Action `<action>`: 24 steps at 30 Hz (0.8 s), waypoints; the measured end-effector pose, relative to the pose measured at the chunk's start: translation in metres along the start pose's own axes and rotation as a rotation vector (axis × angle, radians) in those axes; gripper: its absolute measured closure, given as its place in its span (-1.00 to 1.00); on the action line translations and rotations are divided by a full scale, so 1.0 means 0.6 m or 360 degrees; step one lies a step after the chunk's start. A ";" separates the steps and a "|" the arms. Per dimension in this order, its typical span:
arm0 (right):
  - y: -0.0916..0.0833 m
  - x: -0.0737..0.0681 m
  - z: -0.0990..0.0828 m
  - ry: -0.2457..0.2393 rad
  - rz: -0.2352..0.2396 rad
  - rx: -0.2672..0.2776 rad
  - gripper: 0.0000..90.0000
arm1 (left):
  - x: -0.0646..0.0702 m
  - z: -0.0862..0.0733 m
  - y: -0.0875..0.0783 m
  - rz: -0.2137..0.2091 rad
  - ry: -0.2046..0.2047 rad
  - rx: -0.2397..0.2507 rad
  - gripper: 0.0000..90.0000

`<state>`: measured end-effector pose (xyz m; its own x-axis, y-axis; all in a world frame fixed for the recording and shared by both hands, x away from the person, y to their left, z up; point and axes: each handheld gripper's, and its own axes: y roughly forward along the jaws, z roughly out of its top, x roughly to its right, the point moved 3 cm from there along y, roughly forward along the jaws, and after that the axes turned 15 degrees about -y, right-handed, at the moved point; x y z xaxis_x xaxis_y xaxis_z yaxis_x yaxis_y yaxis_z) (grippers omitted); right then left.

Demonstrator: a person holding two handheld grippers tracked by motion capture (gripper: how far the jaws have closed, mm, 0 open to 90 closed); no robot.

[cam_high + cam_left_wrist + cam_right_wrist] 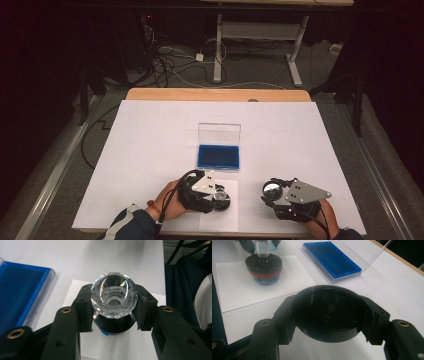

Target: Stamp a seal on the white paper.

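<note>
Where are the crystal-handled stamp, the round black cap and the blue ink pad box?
crystal-handled stamp [114, 297], left gripper view, faceted clear top.
round black cap [329, 312], right gripper view, hollow inside.
blue ink pad box [218, 156], high view, blue pad.

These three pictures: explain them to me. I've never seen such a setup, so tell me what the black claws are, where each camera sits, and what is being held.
A person sits at a table covered in white, with a hand-held two-jaw gripper in each hand. The high view looks down from above the person's side; the forearms come in at the bottom. The other two cameras ride on the grippers and look out along their black jaws.

The left gripper is shut on a stamp with a clear faceted handle and a dark round base, standing on a sheet of paper. The right gripper is shut on a round black cap, held hollow side up. Behind them lies an open clear case with a blue pad inside, its lid standing up.
</note>
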<state>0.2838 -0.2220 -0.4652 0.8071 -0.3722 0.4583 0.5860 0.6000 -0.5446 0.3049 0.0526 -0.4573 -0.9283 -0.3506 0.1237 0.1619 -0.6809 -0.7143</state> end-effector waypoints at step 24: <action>0.004 0.004 0.005 -0.0011 0.0010 0.0012 -0.14 | -0.021 0.003 -0.076 0.0091 -0.0079 0.0279 0.20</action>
<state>0.2868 -0.2196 -0.4634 0.8104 -0.3633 0.4597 0.5801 0.6079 -0.5422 0.3100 0.0868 -0.4251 -0.8991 -0.4202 0.1231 0.2738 -0.7589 -0.5909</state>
